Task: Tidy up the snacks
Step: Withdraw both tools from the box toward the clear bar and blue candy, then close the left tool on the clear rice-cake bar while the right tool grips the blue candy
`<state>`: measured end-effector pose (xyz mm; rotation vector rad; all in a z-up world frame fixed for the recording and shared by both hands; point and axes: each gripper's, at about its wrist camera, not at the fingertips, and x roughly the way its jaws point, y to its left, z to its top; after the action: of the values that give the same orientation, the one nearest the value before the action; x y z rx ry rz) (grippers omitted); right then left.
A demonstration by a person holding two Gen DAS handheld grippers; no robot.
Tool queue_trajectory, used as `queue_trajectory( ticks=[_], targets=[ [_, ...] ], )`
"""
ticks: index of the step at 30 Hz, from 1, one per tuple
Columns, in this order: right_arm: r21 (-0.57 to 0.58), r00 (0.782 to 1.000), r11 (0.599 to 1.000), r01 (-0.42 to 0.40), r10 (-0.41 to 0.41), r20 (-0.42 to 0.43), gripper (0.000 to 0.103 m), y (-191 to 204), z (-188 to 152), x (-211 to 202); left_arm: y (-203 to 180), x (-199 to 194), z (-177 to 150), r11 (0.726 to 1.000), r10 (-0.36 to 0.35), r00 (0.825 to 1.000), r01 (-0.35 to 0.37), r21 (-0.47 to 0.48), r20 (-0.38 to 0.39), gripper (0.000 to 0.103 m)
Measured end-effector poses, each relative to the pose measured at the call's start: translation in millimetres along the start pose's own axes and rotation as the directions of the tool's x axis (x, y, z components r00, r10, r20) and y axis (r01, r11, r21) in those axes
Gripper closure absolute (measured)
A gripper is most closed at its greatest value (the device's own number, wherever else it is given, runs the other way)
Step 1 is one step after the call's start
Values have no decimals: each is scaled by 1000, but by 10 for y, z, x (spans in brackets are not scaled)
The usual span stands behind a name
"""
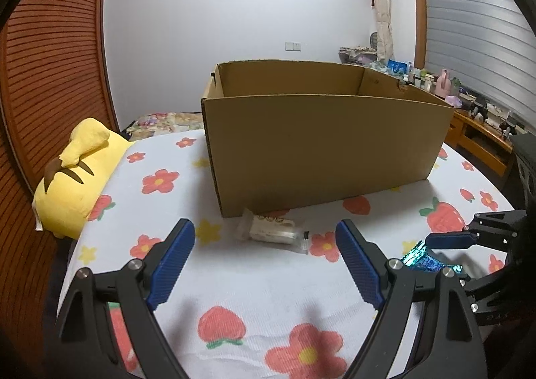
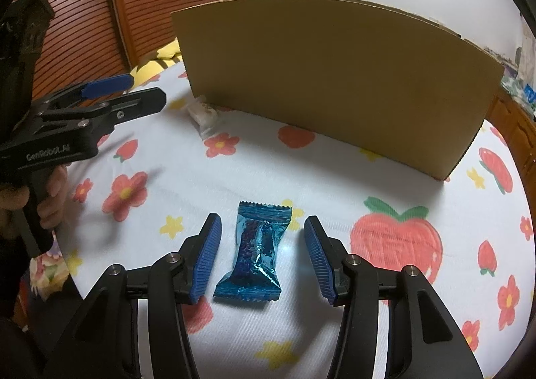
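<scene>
Left wrist view is showing the box (image 1: 321,141) interior, plain brown cardboard, plus a yellow plush (image 1: 77,174) that the right view is mostly cutting off. Left gripper (image 1: 264,238) is hanging wide open, nothing between its ribbed blue pads, with a clear crinkly pack (image 1: 271,229) lying just ahead by the box corner. Right view alone is showing the shiny blue foil pack (image 2: 256,253) whole: it is lying flat on the flowered sheet (image 2: 385,295) between the right gripper (image 2: 261,231) pads, which are standing apart, not touching it.
</scene>
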<state>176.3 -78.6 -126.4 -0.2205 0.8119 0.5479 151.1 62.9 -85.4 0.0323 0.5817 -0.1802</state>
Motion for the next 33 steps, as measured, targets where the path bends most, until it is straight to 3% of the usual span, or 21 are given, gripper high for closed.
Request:
queue_trajectory(
  ticks=[7,11,21,33],
  targets=[
    [-14,1000,1000,15,-15,-11,53,37,9,29,102,201,96,994,-83,993,77,-77,-81,17],
    [-31,999,999,31,-31,-13,54,62,11,46,72,328,136,996,-74,991,68,-59,-109,19],
    [-29,999,999,29,-30,-15,54,59,7,59,42,652,166,998,-57,977,53,-23,-206,35],
    [-29,999,999,30,-31,-15,54,57,12,54,-8,850,99,998,-50,959,59,25,-280,31]
  ],
)
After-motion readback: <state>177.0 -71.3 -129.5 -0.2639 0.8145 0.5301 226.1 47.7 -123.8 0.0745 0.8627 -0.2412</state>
